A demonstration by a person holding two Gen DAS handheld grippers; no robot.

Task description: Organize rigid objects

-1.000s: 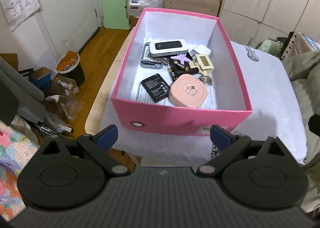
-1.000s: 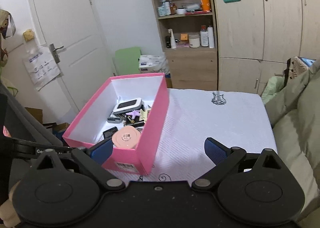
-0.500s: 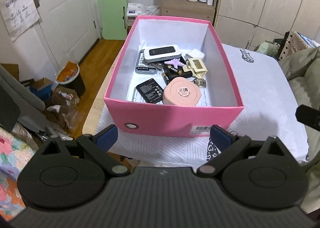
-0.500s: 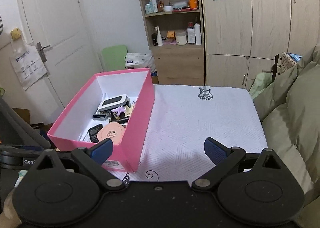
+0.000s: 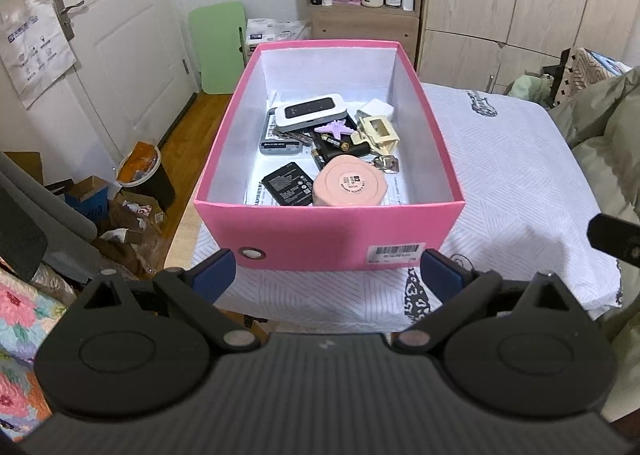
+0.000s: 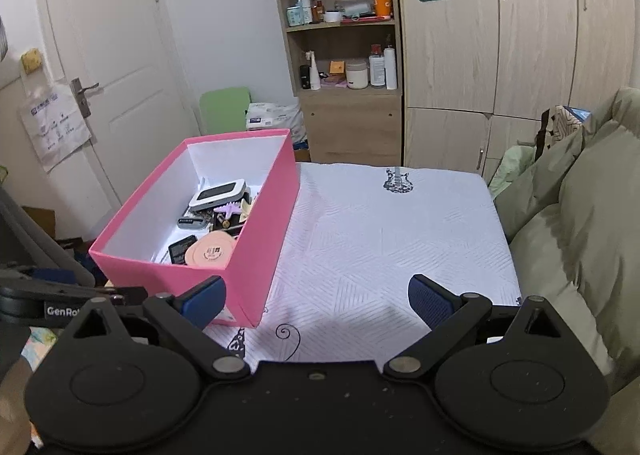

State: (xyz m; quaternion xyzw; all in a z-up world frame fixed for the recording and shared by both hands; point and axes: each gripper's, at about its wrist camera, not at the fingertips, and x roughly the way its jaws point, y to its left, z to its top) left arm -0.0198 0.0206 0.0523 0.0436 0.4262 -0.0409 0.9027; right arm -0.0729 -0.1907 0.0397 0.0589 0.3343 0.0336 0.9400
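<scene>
A pink box (image 5: 332,233) (image 6: 264,231) stands on a white cloth. Inside lie a round pink case (image 5: 350,186) (image 6: 210,252), a black battery (image 5: 287,189), a white-and-black router (image 5: 311,111) (image 6: 218,194), a purple star clip (image 5: 335,128), a cream clip (image 5: 378,132) and other small items. My left gripper (image 5: 326,279) is open and empty, just in front of the box's near wall. My right gripper (image 6: 316,301) is open and empty, over the cloth to the right of the box.
The white cloth (image 6: 392,239) covers a table. Olive bedding (image 6: 576,215) lies to the right. A bin (image 5: 144,175) and boxes sit on the floor at left. A wooden shelf (image 6: 344,55) and wardrobe stand behind.
Both grippers have drawn back and up from the box, which now looks smaller and farther. Both stay open and empty. The box's contents have not moved.
</scene>
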